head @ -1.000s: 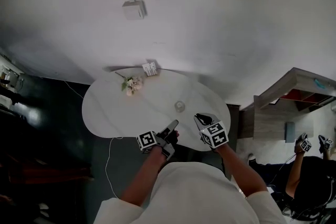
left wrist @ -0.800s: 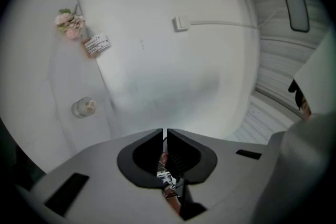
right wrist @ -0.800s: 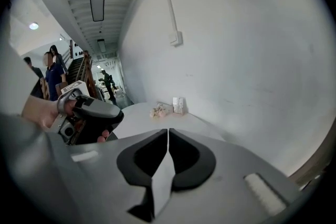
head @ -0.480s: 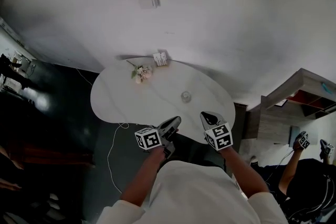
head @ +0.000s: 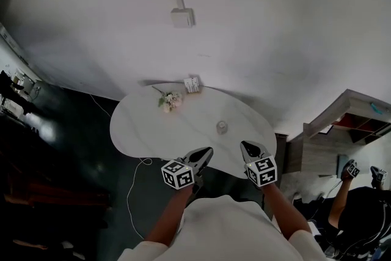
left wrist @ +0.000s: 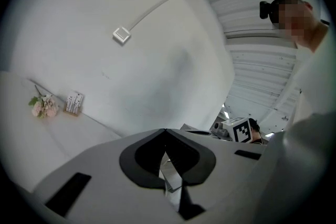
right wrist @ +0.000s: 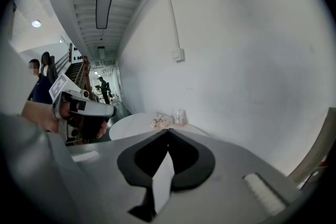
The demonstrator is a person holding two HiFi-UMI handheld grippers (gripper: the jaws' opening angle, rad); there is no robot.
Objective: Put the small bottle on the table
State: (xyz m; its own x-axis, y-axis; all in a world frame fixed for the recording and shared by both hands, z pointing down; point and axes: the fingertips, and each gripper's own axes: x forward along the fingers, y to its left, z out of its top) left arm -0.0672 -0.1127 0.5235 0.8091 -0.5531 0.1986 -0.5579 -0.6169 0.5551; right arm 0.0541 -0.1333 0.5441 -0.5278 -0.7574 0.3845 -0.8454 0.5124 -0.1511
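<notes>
White oval table [head: 143, 125] – loads of bare top toward its left. Small bottle [head: 222, 127] stands on it, near the front-right edge. Left gripper [head: 206, 151] and right gripper [head: 245, 145] hang at that front edge – both pinched closed, empty.

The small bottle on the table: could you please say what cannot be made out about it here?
Small bottle: too small in the head view to tell its cap or contents; neither gripper view shows it.
Box by the flowers: its print is too small in every view.
</notes>
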